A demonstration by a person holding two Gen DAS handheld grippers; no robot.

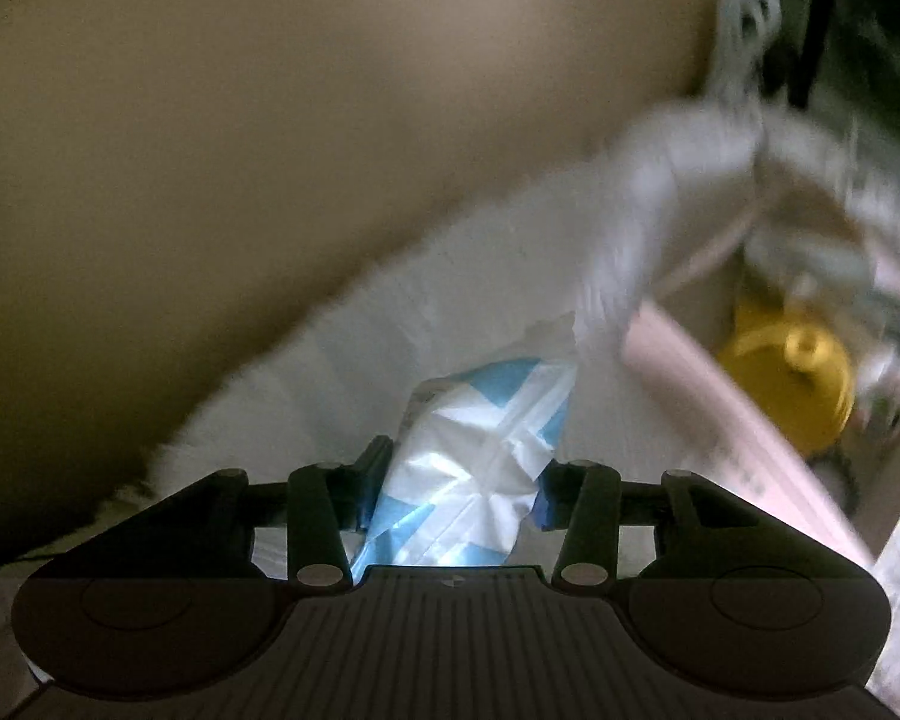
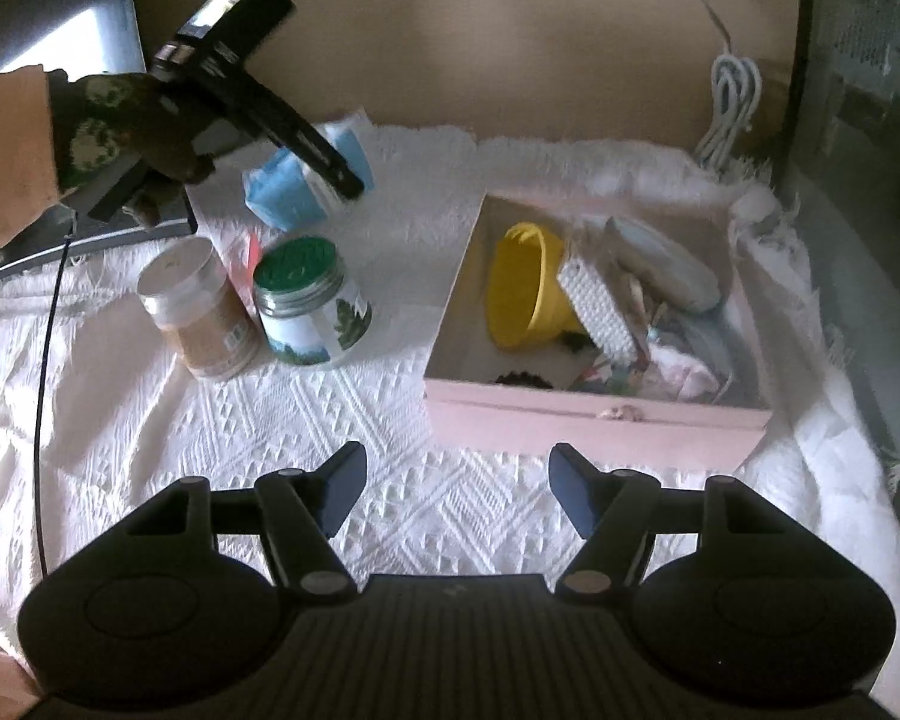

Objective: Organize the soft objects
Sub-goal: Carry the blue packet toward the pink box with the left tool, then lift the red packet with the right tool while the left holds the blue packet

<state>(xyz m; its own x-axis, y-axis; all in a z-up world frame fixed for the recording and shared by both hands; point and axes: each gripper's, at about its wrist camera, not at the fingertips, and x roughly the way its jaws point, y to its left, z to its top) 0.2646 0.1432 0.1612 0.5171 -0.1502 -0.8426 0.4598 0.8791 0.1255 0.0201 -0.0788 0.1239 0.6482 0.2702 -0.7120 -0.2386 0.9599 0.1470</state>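
where the pink box (image 2: pixel 594 417) ends — bare white cloth (image 2: pixel 270 420), right gripper (image 2: pixel 456 495) agape

A home: a table draped in a white woven cloth (image 2: pixel 390 420), with food jars (image 2: pixel 312 306), a coiled charger cable (image 2: pixel 732 96) and a pink box (image 2: pixel 594 414) of household odds and ends.

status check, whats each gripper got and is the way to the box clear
Left gripper shut on blue-white soft packet, lifted off cloth. Right gripper open, empty. Pink box open, already crowded; two jars stand beside it, not between.
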